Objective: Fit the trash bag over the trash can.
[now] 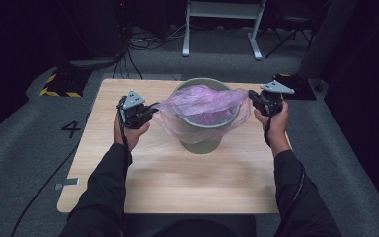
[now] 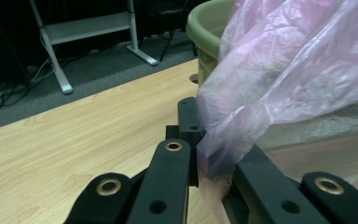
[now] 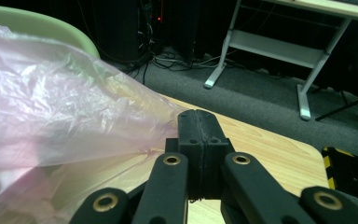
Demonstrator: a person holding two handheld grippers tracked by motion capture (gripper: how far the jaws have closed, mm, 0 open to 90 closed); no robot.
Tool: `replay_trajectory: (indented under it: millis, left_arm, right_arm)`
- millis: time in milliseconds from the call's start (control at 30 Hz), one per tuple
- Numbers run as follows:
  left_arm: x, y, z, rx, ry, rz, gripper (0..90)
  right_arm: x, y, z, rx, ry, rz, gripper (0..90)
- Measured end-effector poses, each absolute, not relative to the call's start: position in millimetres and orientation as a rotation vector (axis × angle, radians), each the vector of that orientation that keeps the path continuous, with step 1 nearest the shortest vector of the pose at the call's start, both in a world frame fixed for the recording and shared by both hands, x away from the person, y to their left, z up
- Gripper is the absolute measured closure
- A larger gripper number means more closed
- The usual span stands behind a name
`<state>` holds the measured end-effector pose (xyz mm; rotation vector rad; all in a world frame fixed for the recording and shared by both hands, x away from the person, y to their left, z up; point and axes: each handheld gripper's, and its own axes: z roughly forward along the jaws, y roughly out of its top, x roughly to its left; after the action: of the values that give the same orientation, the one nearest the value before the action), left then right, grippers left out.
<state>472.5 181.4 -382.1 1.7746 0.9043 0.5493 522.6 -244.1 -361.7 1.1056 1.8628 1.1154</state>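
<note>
My left claw [image 1: 154, 109] sits at the left side of the green bin [image 1: 202, 143], low over the wooden surface [image 1: 168, 177], with my left hand [image 1: 131, 132] wrapped around its body. Its jaws are pressed together on a fold of the pink plastic bag [image 1: 202, 106]. In the left gripper view the thin film [image 2: 284, 79] bunches down into the gap between the two black jaws, and the bag rises from there up and across to the bin's rim [image 2: 205, 23].

The bin stands upright near the middle of the surface. The bag lies draped over its mouth, crumpled and translucent, spilling down the outside of the wall on both sides, so that the far part of the rim shows bare behind it.

On the right, my right claw [image 1: 251, 96] is at the bin's right edge, a little higher and farther back than the left one, held in my right hand [image 1: 275, 123]. Its jaws are shut tight, pad against pad, and in the right gripper view [image 3: 199, 135] the stretched edge of the bag [image 3: 51, 121] runs to a point into them, pinched there.
</note>
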Motion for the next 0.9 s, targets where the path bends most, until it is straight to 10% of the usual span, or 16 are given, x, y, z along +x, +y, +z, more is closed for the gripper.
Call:
replay_trajectory:
  millis: [533, 767, 900]
  left_arm:
    - [510.6, 173.1, -402.2, 1.823, 0.943, 0.472, 89.4]
    - [491.7, 175.7, -394.8, 1.801, 0.873, 0.503, 34.0]
    - [474.6, 182.5, -381.8, 1.797, 0.789, 0.543, 22.0]
  right_arm:
    - [547.7, -230.1, -382.7, 1.148, 1.937, 1.078, 89.9]
    - [546.2, -236.3, -391.9, 1.175, 1.951, 1.101, 89.9]
    - [543.6, -242.1, -389.7, 1.177, 1.928, 1.122, 89.9]
